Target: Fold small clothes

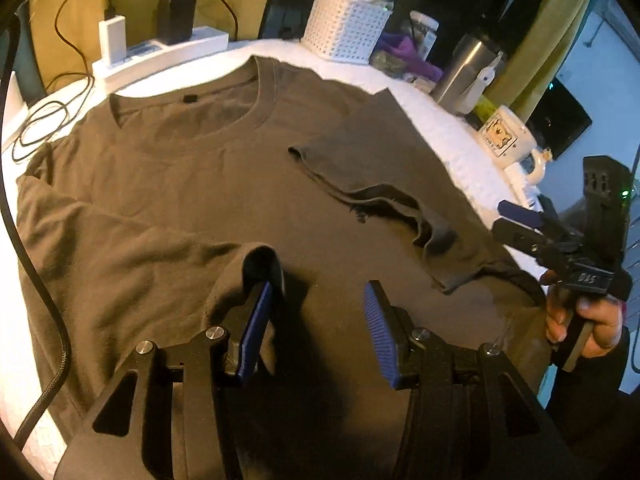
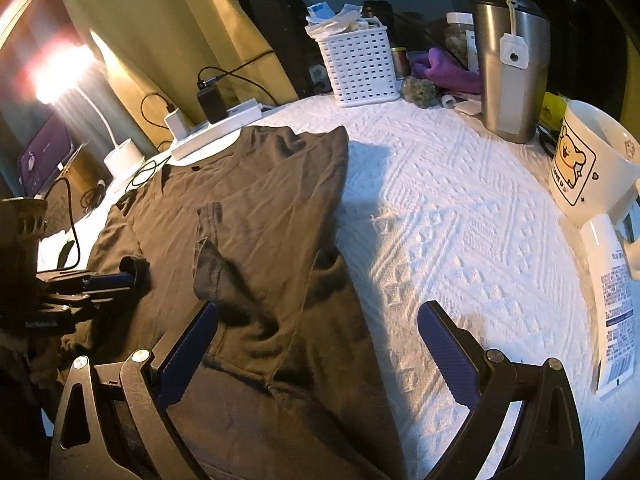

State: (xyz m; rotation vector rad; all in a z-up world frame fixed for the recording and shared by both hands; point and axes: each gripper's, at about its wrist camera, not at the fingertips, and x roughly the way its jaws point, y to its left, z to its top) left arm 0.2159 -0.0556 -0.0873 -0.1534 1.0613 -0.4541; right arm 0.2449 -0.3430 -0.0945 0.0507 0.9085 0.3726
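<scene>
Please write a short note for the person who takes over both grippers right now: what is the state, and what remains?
Left gripper: open, low over the T-shirt, the left sleeve draped over one finger.
Right gripper: open, holding nothing, at the shirt's right edge.
The shirt lies flat on the white cloth, collar away from you.
Done: right side and right sleeve folded inward.
Left: finish the left sleeve fold, then fold the body.

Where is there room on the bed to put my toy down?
The bare white cover between the brown shirt and the bear mug is free. The back edge is crowded: basket, steel tumbler, chargers.
</scene>
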